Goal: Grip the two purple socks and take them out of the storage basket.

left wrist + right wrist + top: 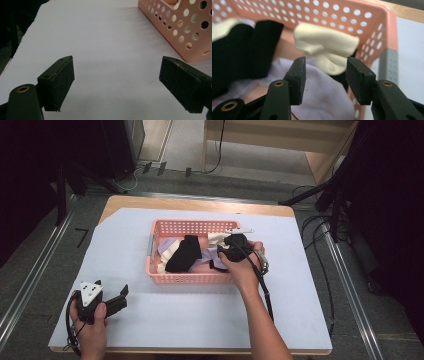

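- The pink perforated plastic basket (pixel 190 279) stands on the white-covered table (pixel 200 320) and holds a jumble of socks.
- The cream knitted sock (pixel 327 47) lies in the basket's right end, against its far wall, on top of a pale lilac cloth (pixel 324 95) and beside a black sock (pixel 242 50).
- The right gripper (pixel 325 65) hangs over that end of the basket. Its jaws are apart, and the cream sock sits just beyond their tips, not pinched.
- The left gripper (pixel 117 72) rests on the table, left of the basket's near corner, with its jaws spread wide and nothing between them.

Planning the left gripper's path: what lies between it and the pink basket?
Only bare white table cover between left gripper and basket, as the high view shows.
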{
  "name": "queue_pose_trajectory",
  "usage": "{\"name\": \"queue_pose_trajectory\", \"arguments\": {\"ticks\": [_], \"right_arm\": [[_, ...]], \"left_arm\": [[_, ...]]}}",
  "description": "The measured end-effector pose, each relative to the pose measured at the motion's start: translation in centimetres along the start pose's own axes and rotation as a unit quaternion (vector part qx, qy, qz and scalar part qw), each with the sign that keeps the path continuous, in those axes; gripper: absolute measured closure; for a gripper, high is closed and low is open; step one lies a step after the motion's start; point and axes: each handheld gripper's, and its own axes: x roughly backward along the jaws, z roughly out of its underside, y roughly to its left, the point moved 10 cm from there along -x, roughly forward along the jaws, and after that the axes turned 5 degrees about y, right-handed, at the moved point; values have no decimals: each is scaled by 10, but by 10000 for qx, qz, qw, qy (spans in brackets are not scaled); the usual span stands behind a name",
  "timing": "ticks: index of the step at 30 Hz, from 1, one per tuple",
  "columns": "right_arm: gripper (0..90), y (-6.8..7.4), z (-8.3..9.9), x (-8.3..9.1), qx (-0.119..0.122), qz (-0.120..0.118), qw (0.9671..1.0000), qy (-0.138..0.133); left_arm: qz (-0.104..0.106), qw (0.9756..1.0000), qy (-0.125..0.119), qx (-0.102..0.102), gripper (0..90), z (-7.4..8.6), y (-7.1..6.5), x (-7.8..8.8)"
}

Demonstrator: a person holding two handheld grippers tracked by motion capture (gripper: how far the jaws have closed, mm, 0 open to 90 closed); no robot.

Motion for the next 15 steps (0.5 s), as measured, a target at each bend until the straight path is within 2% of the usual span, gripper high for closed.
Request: {"name": "queue_pose_trajectory", "arguments": {"ticks": [4, 5, 8, 9, 10, 11, 12, 14, 15], "right_arm": [[480, 11, -5, -6, 122, -91, 9998, 157], [461, 15, -6, -11, 124, -145, 9995, 267], [446, 17, -6, -16, 100, -192, 9991, 376], [428, 20, -5, -19, 107, -232, 9984, 505], [428, 20, -5, -19, 107, -232, 9984, 505], [404, 25, -4, -21, 128, -333, 9975, 613], [404, 25, -4, -21, 128, -333, 9975, 613], [403, 28, -2, -24, 221, -349, 9962, 766], [414, 27, 0, -26, 266, -281, 9953, 891]], "left_arm": [[25, 10000, 2, -16, 140, 0, -1, -1], [30, 10000, 2, -11, 140, 0, -1, -1], [38, 10000, 3, -6, 140, 0, -1, -1], [37, 10000, 9, -9, 140, 0, -1, -1], [47, 10000, 10, -4, 140, 0, -1, -1], [43, 10000, 22, -9, 140, 0, -1, -1], [43, 10000, 22, -9, 140, 0, -1, -1], [41, 10000, 28, -6, 140, 0, -1, -1], [41, 10000, 27, -6, 140, 0, -1, -1]]}}
